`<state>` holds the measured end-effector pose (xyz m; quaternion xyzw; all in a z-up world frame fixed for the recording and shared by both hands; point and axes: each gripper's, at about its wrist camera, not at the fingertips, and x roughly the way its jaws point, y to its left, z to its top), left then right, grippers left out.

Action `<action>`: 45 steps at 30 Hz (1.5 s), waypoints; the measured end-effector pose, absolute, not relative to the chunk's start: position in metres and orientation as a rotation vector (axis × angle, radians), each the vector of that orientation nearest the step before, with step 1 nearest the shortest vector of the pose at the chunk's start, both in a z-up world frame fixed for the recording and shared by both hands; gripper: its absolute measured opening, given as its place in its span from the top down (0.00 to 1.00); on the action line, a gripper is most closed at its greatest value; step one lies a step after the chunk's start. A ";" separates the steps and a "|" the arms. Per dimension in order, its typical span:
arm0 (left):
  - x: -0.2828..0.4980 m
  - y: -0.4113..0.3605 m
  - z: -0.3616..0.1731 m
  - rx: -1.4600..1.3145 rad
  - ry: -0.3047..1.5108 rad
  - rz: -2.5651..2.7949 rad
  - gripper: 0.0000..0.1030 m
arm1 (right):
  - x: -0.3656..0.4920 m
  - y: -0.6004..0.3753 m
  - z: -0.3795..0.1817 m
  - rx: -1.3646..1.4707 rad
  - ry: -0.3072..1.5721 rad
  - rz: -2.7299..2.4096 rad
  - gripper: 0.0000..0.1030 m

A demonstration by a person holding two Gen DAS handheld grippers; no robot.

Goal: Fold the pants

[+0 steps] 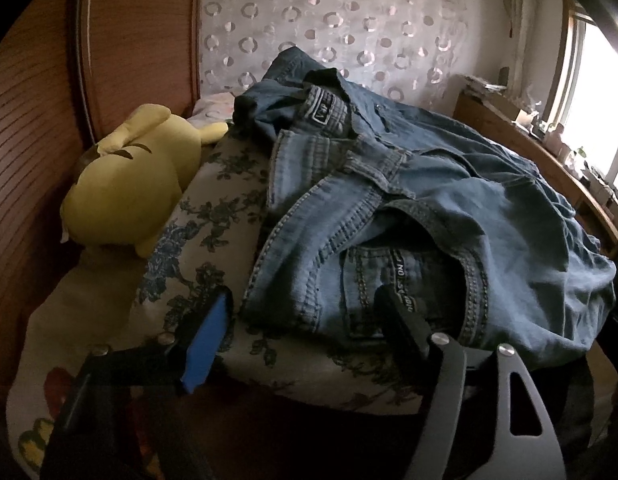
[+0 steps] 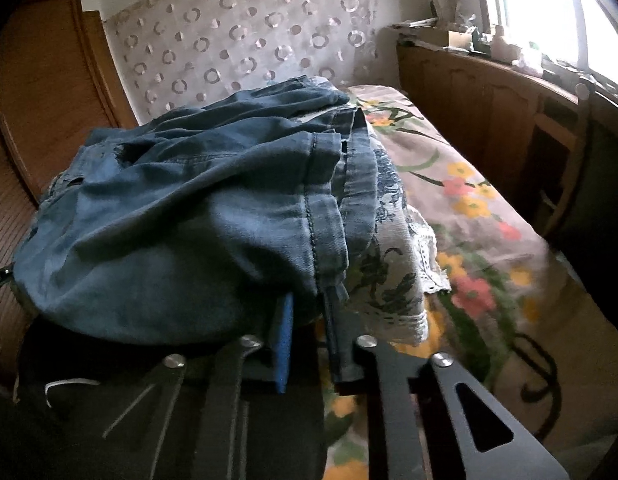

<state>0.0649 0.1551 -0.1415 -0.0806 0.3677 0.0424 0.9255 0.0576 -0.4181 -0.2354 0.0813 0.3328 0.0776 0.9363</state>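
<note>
A pair of blue jeans (image 1: 429, 208) lies crumpled on a floral cushion (image 1: 213, 208), waistband and pockets toward the left wrist camera. My left gripper (image 1: 305, 296) is open. Its blue-padded finger (image 1: 207, 340) rests off the denim over the cushion, and its black finger (image 1: 405, 320) lies on the pocket area, so the waistband edge sits between them untouched by the pads. In the right wrist view the jeans (image 2: 169, 220) drape over my right gripper (image 2: 309, 300). It is shut on a seamed edge of the denim, which hides the fingertips.
A yellow plush toy (image 1: 137, 184) lies left of the cushion against a wooden panel (image 1: 29, 120). The cushion (image 2: 389, 264) sits on a flowered bedsheet (image 2: 469, 216). A wooden cabinet (image 2: 489, 92) with clutter on top runs under the bright window at the right.
</note>
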 end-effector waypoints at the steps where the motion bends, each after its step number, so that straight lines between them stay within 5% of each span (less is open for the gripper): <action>1: 0.066 0.156 -0.141 -0.170 0.755 0.086 0.29 | 0.058 -0.417 -0.234 0.162 0.676 0.162 0.93; 15: 0.073 0.161 -0.142 -0.150 0.753 0.105 0.37 | 0.024 -0.420 -0.191 0.115 0.519 0.197 0.99; 27: 0.067 0.158 -0.128 -0.139 0.709 0.096 0.82 | 0.030 -0.411 -0.182 0.093 0.466 0.215 0.99; 45: 0.062 0.140 -0.037 -0.082 0.528 0.040 0.93 | 0.056 -0.401 -0.134 -0.005 0.321 0.202 0.99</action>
